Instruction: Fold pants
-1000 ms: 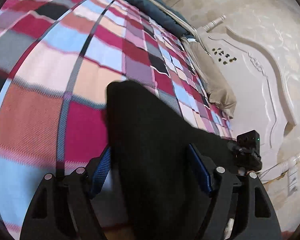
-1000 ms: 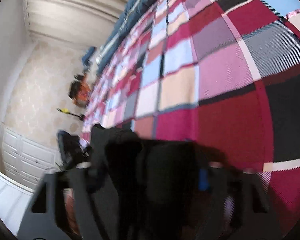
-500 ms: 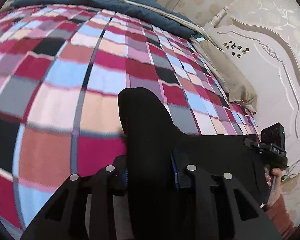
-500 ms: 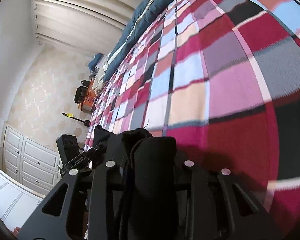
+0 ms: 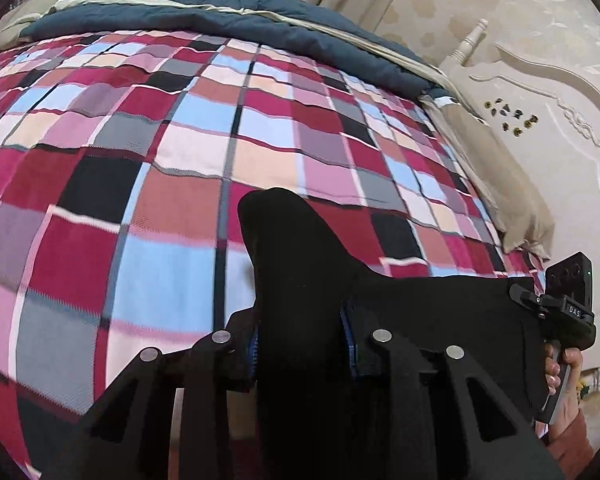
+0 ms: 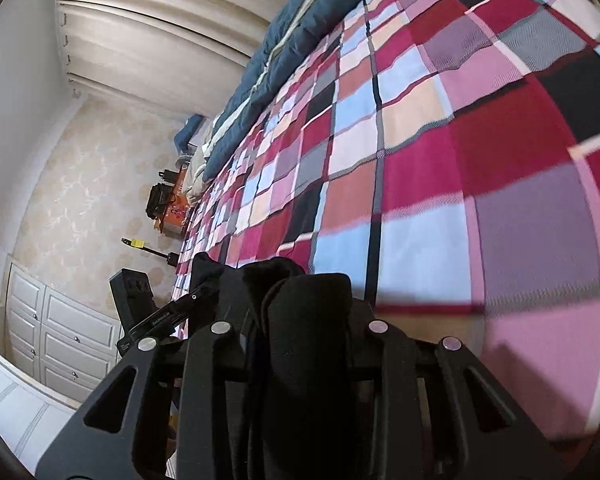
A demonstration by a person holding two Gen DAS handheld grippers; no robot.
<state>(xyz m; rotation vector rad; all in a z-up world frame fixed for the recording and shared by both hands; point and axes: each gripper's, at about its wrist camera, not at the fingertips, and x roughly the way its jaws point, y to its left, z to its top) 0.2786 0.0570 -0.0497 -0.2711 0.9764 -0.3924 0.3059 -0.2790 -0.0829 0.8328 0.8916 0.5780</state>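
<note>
Above the checked bedspread (image 5: 172,152) | black pants (image 5: 300,280) bunched between both | left hand-held gripper (image 5: 300,344), right hand-held gripper (image 6: 308,340) each pinching them

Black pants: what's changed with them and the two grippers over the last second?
Both grippers closed: the left gripper and right gripper went from open around the black pants to shut on bunched fabric, then lifted it, so more of the checkered bedspread shows. The blue duvet has not moved.

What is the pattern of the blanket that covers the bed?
The bed blanket is a check of red, pink, light blue, grey, peach and black squares; the left wrist view shows it best.
</note>
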